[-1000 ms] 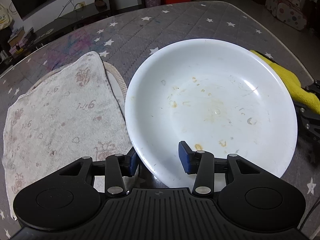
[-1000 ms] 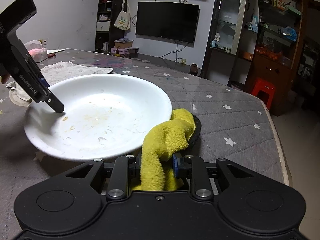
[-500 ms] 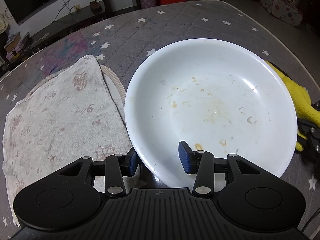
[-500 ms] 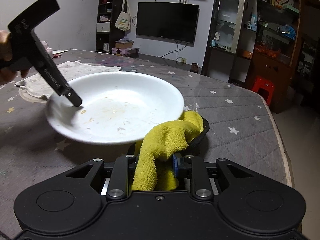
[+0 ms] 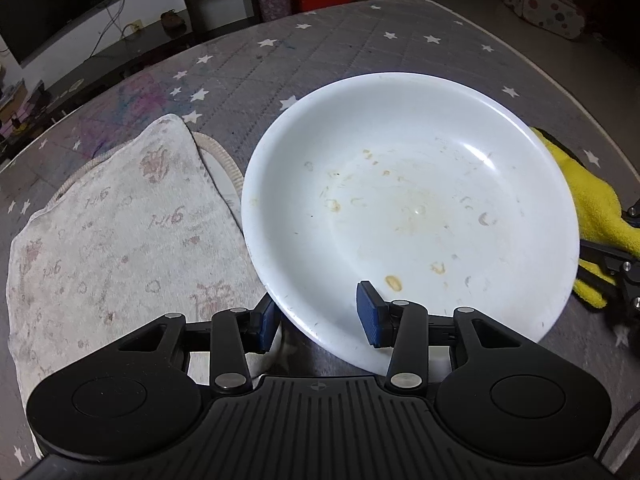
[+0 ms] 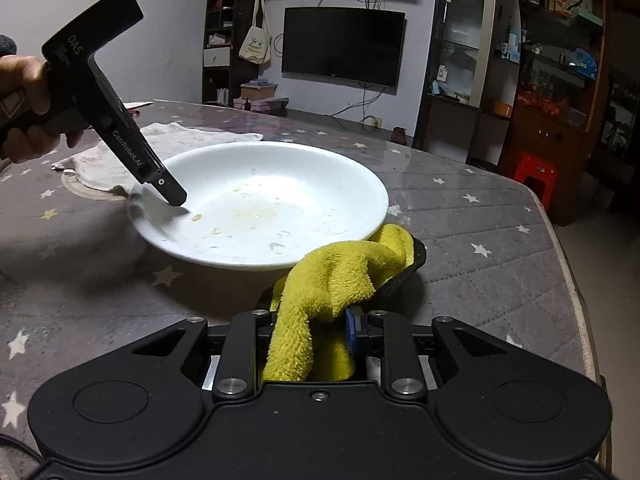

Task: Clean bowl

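A wide white bowl (image 5: 408, 200) with yellowish food stains lies on the grey star-patterned table; it also shows in the right wrist view (image 6: 264, 204). My left gripper (image 5: 316, 316) straddles the bowl's near rim, one finger outside and one inside, shut on it. In the right wrist view that gripper (image 6: 164, 188) grips the bowl's left rim. My right gripper (image 6: 310, 332) is shut on a yellow fluffy cloth (image 6: 340, 276), just off the bowl's near-right edge. The cloth (image 5: 596, 208) shows at the bowl's right side in the left wrist view.
A stained white towel (image 5: 116, 232) lies on a round mat left of the bowl. A dark round pad (image 6: 404, 272) lies under the yellow cloth. The table's edge (image 6: 568, 264) runs along the right, with a red stool (image 6: 534, 174) and shelves beyond.
The bowl's held side has risen and the bowl shifted slightly with the left gripper. The right gripper with the cloth has drawn back a little from the bowl.
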`<state>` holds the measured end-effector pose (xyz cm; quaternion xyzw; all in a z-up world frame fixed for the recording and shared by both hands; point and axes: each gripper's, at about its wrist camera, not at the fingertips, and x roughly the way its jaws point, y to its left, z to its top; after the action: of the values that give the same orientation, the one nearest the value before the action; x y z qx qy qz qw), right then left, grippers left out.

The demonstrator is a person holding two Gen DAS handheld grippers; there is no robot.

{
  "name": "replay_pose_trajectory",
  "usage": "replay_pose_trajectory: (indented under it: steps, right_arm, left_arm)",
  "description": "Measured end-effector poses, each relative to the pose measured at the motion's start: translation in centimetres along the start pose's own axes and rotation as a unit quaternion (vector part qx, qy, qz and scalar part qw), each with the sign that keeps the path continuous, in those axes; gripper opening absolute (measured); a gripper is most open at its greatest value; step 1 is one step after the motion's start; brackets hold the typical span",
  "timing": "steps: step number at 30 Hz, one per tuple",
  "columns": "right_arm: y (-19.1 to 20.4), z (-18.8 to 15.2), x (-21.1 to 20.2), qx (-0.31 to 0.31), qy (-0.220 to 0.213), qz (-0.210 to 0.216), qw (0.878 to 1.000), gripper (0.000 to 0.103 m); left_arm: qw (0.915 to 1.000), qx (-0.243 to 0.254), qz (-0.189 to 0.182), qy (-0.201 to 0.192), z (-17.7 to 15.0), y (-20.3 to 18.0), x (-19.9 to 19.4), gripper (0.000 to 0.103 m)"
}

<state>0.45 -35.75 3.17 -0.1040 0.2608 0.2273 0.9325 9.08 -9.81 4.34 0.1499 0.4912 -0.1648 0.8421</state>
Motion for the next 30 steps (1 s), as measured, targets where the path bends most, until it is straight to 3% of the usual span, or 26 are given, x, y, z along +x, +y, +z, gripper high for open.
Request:
replay_pose_trajectory:
  steps: [21, 30]
  right_arm:
    - [-1.3, 0.4, 2.0, -0.013, -0.005, 0.003, 1.000, 0.026]
    - [-2.6, 0.9, 3.3, -0.015, -0.004, -0.003, 1.000, 0.026]
  left_arm:
    - [0.9991, 0.030, 0.028, 0.014, 2.0, 0.0, 1.4, 0.044]
    - [0.9991, 0.014, 0.037, 0.014, 2.2, 0.0, 1.6, 0.045]
